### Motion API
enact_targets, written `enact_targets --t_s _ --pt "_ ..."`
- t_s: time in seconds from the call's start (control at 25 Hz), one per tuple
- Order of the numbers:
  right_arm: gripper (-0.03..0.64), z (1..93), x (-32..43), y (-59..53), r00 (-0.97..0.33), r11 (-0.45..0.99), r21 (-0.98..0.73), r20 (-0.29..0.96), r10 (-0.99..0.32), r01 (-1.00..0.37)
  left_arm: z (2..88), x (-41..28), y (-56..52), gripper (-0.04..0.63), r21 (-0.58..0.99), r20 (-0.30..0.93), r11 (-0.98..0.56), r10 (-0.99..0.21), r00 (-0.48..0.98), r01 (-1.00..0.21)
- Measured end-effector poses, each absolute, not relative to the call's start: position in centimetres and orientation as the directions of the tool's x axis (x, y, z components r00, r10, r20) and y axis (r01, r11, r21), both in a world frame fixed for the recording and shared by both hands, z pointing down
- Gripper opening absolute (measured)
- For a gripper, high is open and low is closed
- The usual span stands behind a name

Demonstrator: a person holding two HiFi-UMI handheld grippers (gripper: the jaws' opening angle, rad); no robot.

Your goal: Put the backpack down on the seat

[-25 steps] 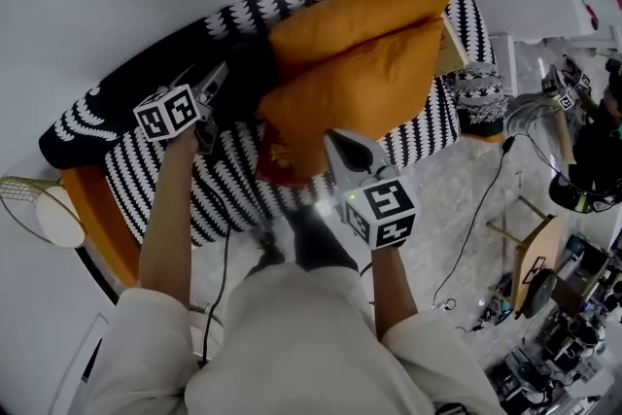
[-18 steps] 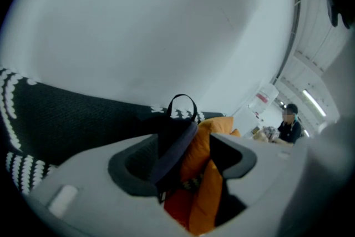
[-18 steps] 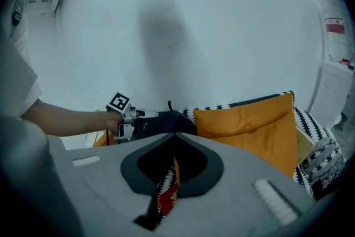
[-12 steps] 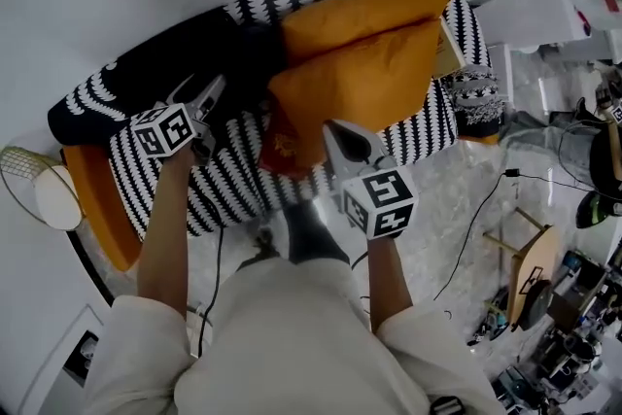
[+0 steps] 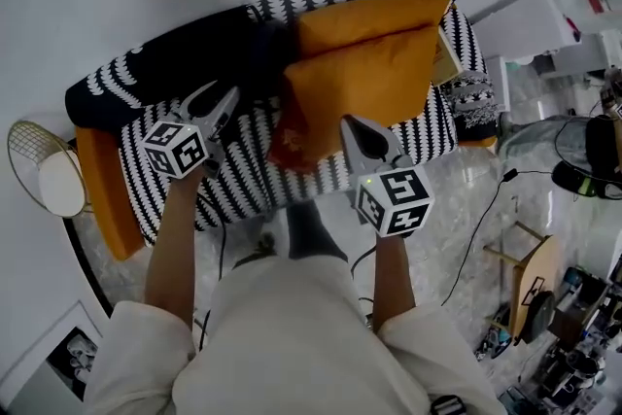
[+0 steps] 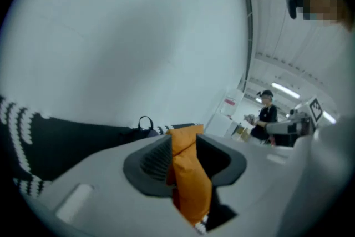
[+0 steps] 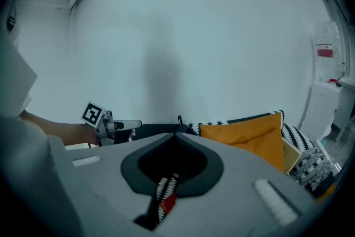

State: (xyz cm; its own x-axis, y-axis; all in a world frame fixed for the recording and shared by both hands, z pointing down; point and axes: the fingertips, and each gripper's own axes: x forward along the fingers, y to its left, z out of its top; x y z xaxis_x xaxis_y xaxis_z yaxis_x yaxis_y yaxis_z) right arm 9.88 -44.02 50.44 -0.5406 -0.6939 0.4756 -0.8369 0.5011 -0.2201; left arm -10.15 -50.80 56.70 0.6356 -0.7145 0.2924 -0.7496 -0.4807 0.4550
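The backpack [image 5: 260,49] sits dark on the striped sofa [image 5: 233,178] beside the orange cushions [image 5: 374,78], and its outline is hard to make out. My left claw [image 5: 222,100] has just been narrowing, with nothing in it. My right claw [image 5: 356,124] is closed and empty. The red label [image 7: 324,53] is too small to read.

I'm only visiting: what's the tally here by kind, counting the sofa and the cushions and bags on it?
Sofa: 1
Orange cushions: 2
Backpack: 1
Total: 4
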Motion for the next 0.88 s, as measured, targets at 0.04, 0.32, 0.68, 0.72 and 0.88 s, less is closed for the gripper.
enact_targets --t_s 0.04,0.32,0.68,0.72,0.88 --pt "0.005 49.7 9.7 -43.4 -0.54 0.501 -0.217 0.466 -0.701 -0.838 56.1 -10.5 -49.9 0.12 0.413 0.311 -0.477 -0.727 0.612 -0.776" --pt "0.006 45.9 8.2 -40.1 -0.535 0.506 -0.188 0.41 -0.739 -0.842 50.8 -10.3 -43.9 0.003 0.214 0.275 -0.589 -0.729 0.626 -0.78" --pt "0.006 41.5 5.5 -35.0 -0.528 0.512 -0.147 0.362 -0.768 -0.846 44.7 -10.9 -37.5 0.003 0.124 0.228 -0.643 -0.723 0.652 -0.756" --pt "0.005 41.1 5.2 -34.4 -0.527 0.513 -0.141 0.356 -0.771 -0.846 44.2 -11.1 -36.8 0.003 0.111 0.223 -0.65 -0.721 0.656 -0.752" --pt "0.006 39.7 4.1 -31.6 -0.528 0.525 -0.108 0.34 -0.779 -0.844 42.1 -12.0 -33.7 0.003 0.083 0.203 -0.673 -0.711 0.673 -0.735"
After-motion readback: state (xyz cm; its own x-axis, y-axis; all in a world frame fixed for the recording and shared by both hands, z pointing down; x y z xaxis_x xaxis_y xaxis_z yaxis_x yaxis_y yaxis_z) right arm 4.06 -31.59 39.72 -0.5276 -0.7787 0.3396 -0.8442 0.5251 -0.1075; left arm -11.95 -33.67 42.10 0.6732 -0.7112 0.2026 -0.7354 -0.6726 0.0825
